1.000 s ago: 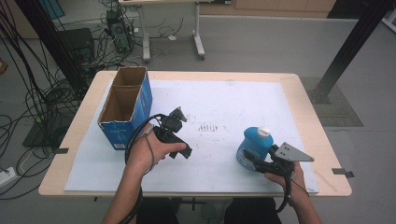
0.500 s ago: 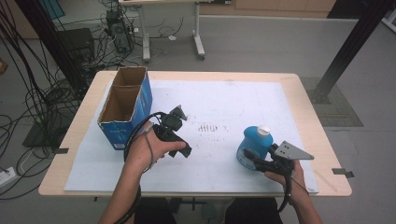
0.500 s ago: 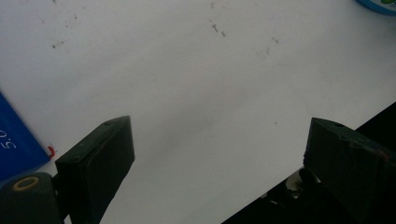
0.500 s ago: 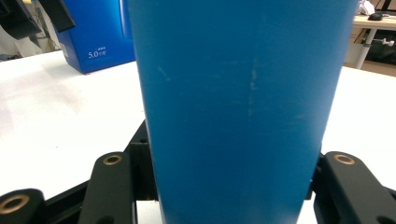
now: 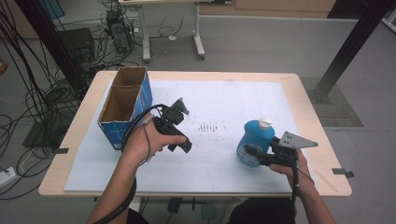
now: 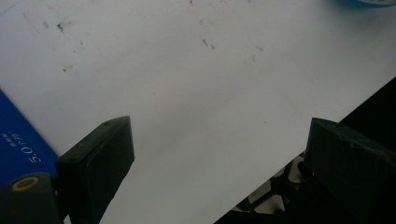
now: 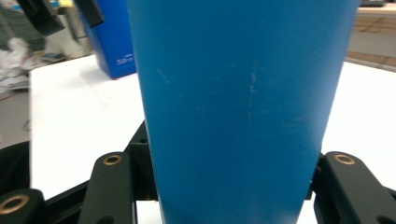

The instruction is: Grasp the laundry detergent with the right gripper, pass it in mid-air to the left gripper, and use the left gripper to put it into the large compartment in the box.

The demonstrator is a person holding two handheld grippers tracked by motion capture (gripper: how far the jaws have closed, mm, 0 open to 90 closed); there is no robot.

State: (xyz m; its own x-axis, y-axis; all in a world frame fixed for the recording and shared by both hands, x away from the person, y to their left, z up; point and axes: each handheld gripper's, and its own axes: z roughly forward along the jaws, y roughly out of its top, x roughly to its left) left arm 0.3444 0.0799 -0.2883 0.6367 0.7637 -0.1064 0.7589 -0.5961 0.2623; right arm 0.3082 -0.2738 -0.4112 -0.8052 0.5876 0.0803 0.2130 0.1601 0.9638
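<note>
My right tongs (image 5: 252,154) clamp the lower body of a blue bottle (image 5: 254,138) with a white cap, one jaw on each flank; in the right gripper view the bottle's blue wall (image 7: 243,107) stands upright and dead centre between the two black jaws, pressed on both sides. The bottle sits at the near right of the counter (image 5: 308,98), over the white sheet (image 5: 233,98) that covers most of the top, with my right hand (image 5: 292,163) behind the grip near the front edge.

My left tongs (image 5: 180,109) hang over the sheet left of centre, well apart from the bottle, jaws spread wide with nothing between them; the left gripper view looks down past both jaws (image 6: 210,154) at bare, speckled white sheet and the counter's near edge. Just beside them, toward the counter's far left, stands an open blue cardboard box (image 5: 122,112) with two compartments, its top flaps up. A patch of dark marks (image 5: 208,127) lies on the sheet between my two hands.

Against the picture from a second ago, both hands have come up a little: the bottle rides slightly higher and closer to the camera in the same grip, and the left tongs have lifted from their spot beside the box. The box and sheet lie as they did.
</note>
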